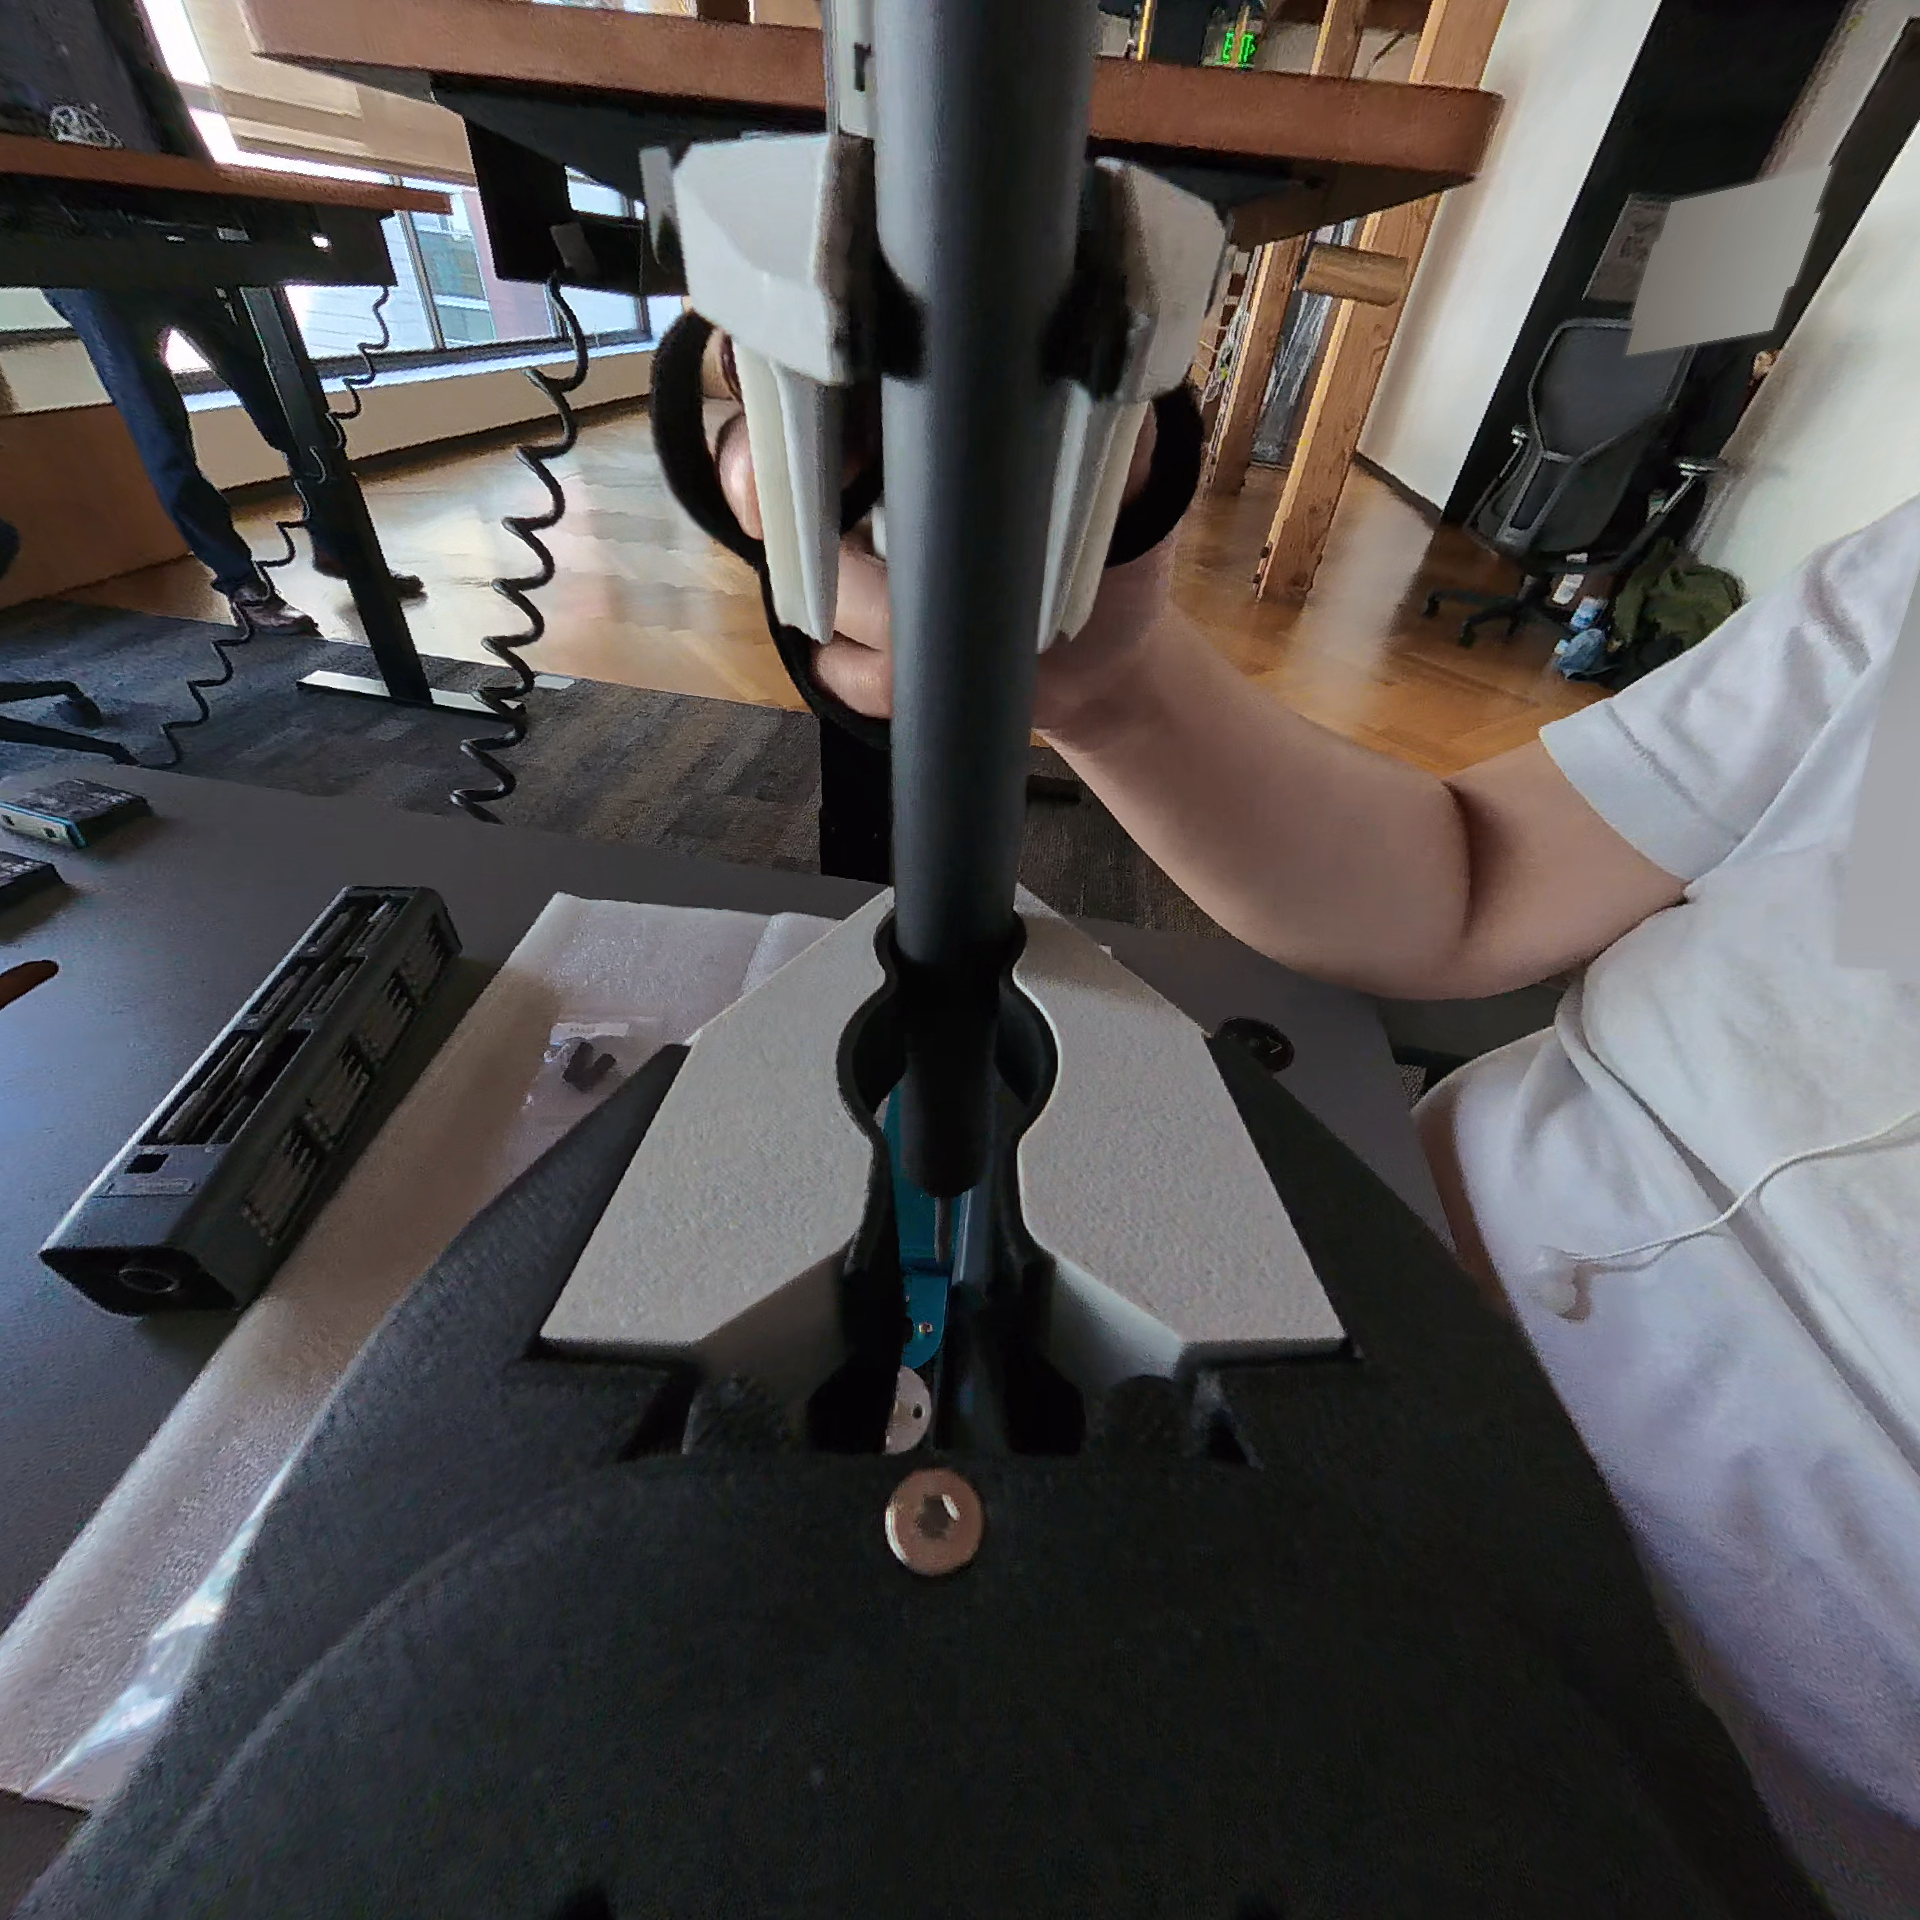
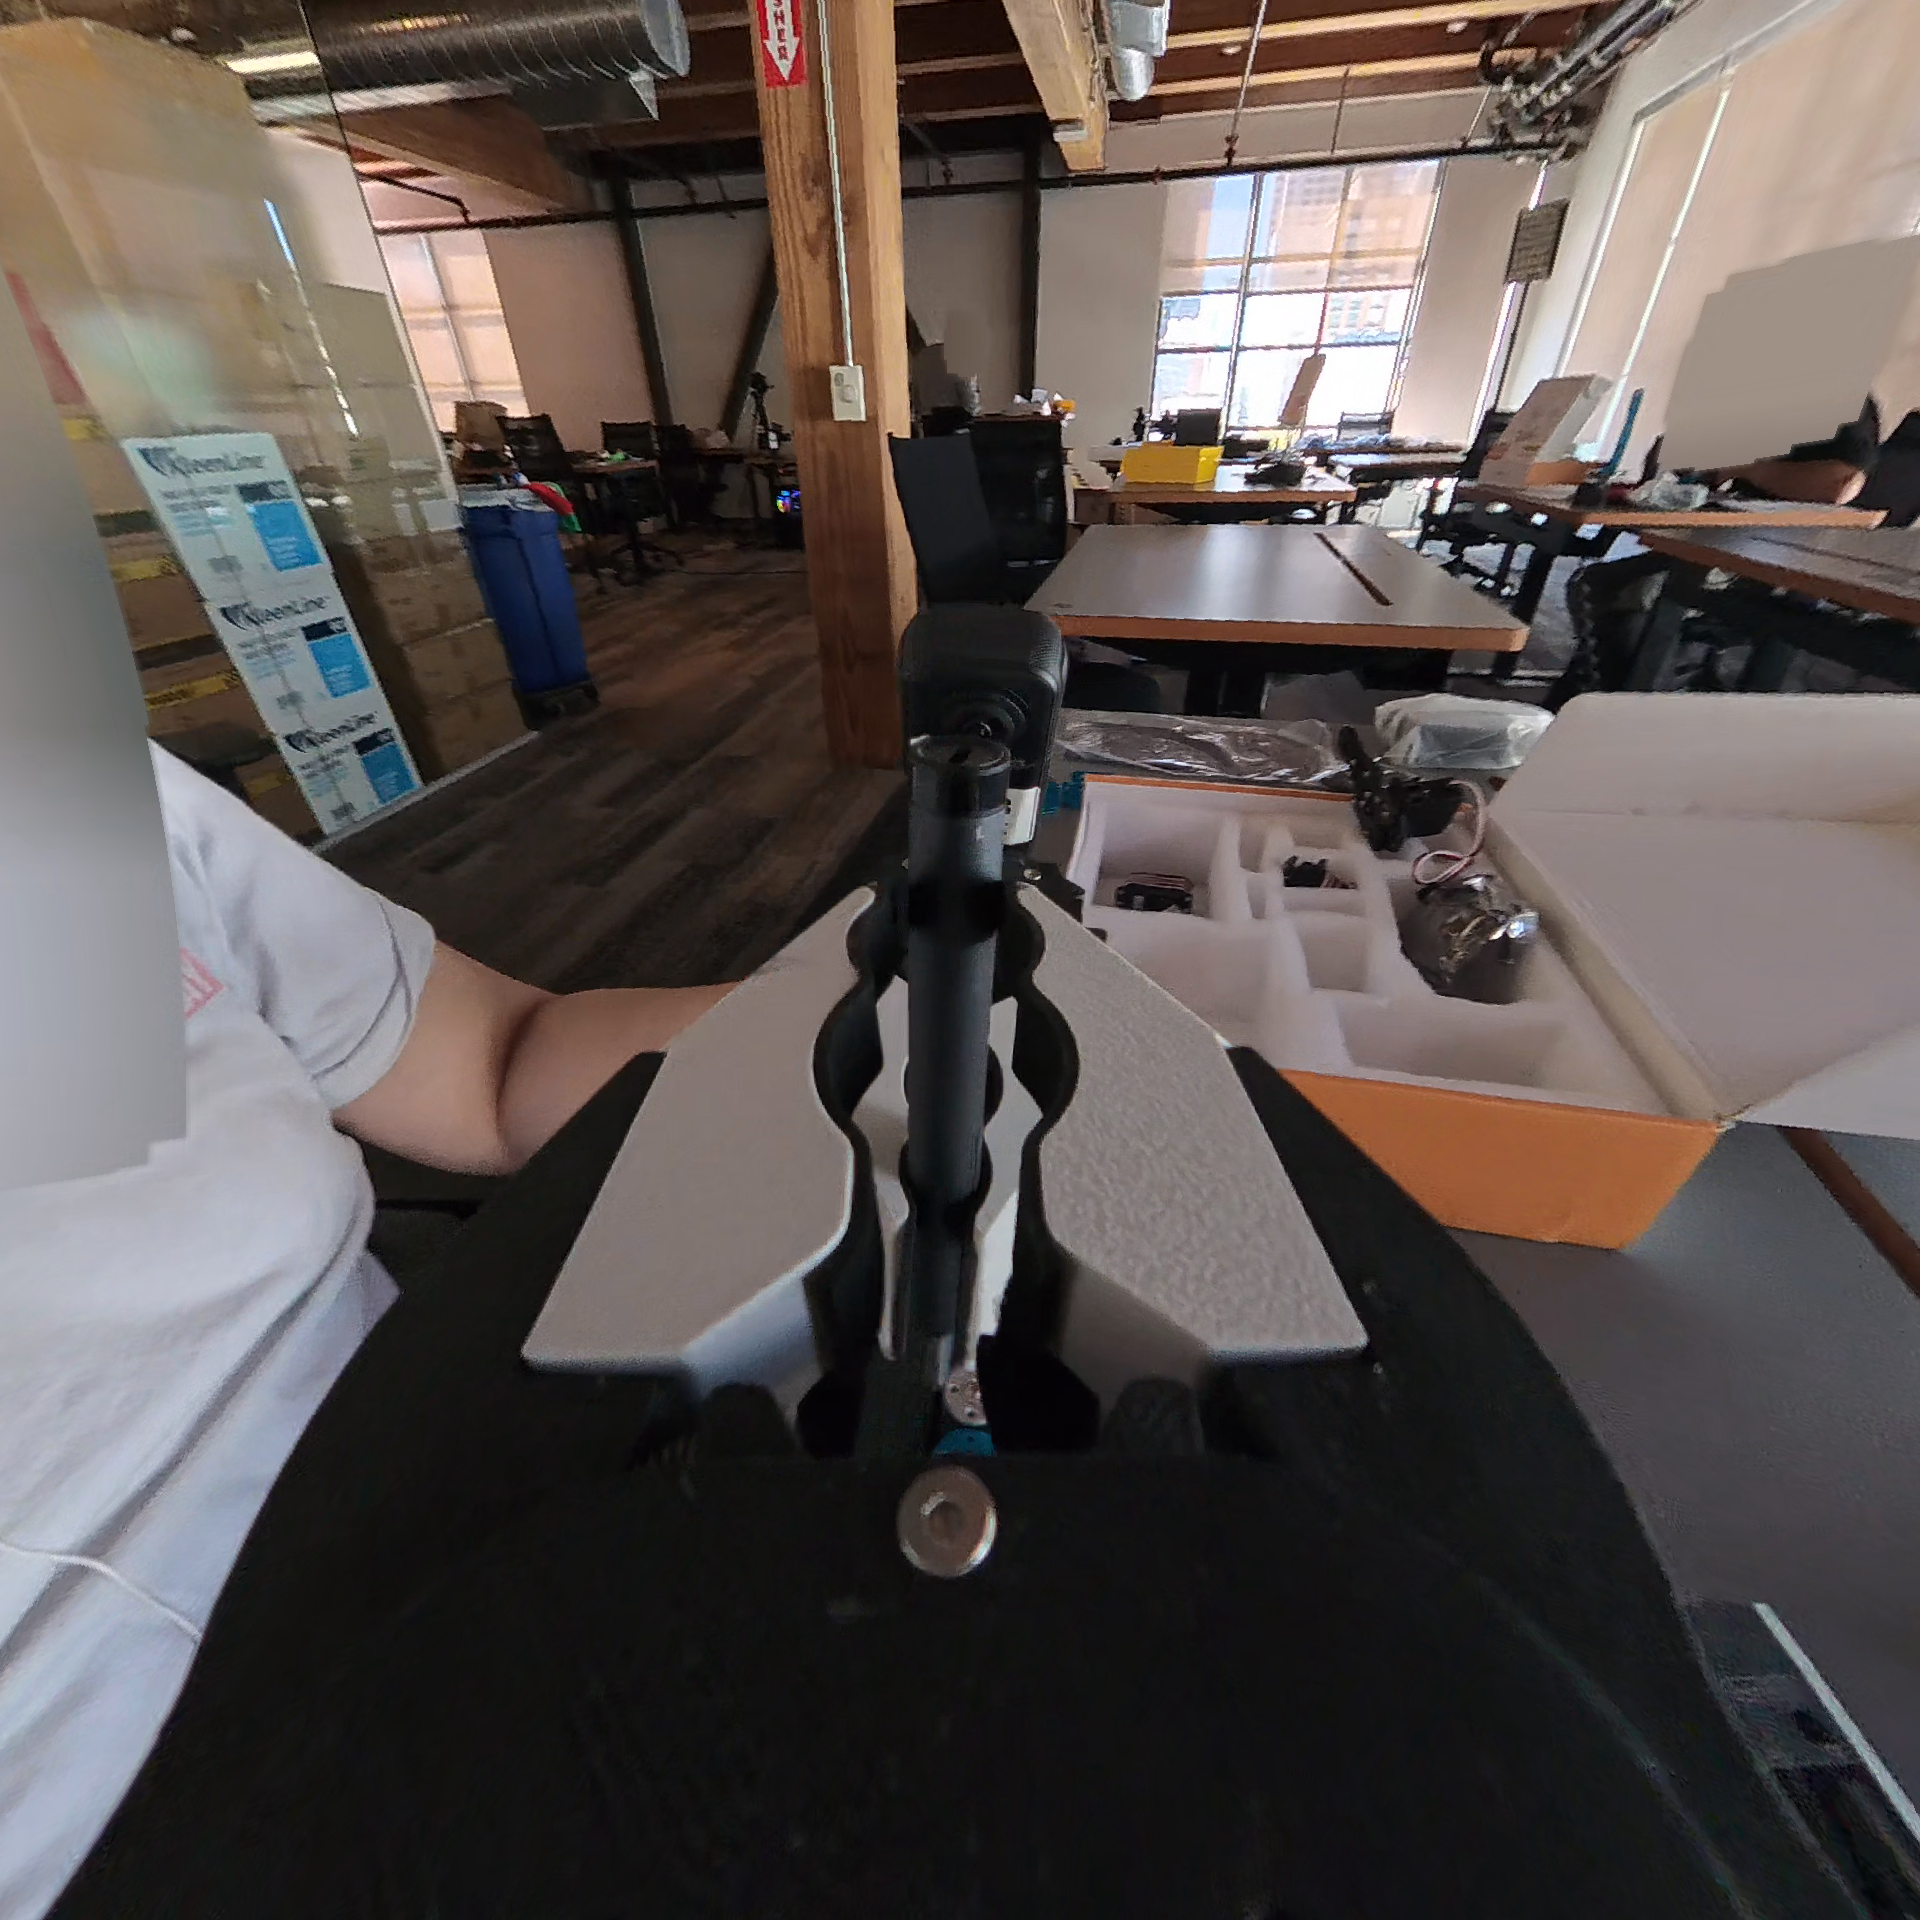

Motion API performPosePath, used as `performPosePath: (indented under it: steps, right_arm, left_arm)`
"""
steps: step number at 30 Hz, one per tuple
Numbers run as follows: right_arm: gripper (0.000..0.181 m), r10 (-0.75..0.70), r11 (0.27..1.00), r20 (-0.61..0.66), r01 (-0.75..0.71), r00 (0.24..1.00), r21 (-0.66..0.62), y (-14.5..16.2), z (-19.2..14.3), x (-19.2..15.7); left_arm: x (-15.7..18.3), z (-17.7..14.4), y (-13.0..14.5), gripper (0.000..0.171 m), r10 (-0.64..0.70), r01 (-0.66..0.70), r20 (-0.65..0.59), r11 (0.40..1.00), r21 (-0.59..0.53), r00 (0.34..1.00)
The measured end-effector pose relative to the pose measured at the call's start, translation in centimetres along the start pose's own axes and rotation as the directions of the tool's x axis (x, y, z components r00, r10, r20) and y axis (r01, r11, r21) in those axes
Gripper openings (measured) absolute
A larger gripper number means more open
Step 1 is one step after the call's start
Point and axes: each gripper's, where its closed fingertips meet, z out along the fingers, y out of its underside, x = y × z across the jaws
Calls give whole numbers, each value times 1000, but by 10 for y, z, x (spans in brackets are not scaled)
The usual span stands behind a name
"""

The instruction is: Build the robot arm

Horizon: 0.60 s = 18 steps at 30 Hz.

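Note:
My right gripper (image 2: 951,914) is shut on a dark screwdriver (image 2: 945,1039) and holds it upright, tip down. In the left wrist view the right gripper (image 1: 935,623) shows above, clamping the screwdriver (image 1: 956,520). My left gripper (image 1: 945,935) has its white fingers (image 1: 727,1164) close together around a teal metal part (image 1: 925,1309) with a round silver disc (image 1: 909,1418). The screwdriver's thin tip reaches down between the left fingers onto this part. The teal part (image 2: 961,1444) and disc (image 2: 961,1392) also show in the right wrist view, mostly hidden.
A black bit-set case (image 1: 260,1101) lies left on the dark table (image 1: 156,987), beside a white foam sheet (image 1: 623,956) with a small bag of screws (image 1: 582,1060). An orange box (image 2: 1455,1164) with foam compartments and parts stands right. A person in a white shirt (image 1: 1714,1247) sits close. The grippers' ends are close to 9 cm from one another. Measured from the fingertips, the black bit-set case (image 1: 260,1101) is 25 cm or so from the left gripper and 30 cm from the right.

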Motion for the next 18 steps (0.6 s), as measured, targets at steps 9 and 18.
performPosePath:
  steps: [9, 18]
  right_arm:
    - [20, 0, 997, -14, -1, 1000, -74, 13, 8, 2]
    - [17, -18, 993, 65, 26, 998, -115, 13, 9, 1]
  left_arm:
    - [-4, 5, 15, 9, 11, -11, 33, 1000, -9, 999]
    - [-11, 6, 17, 9, 37, -37, 76, 999, 9, 996]
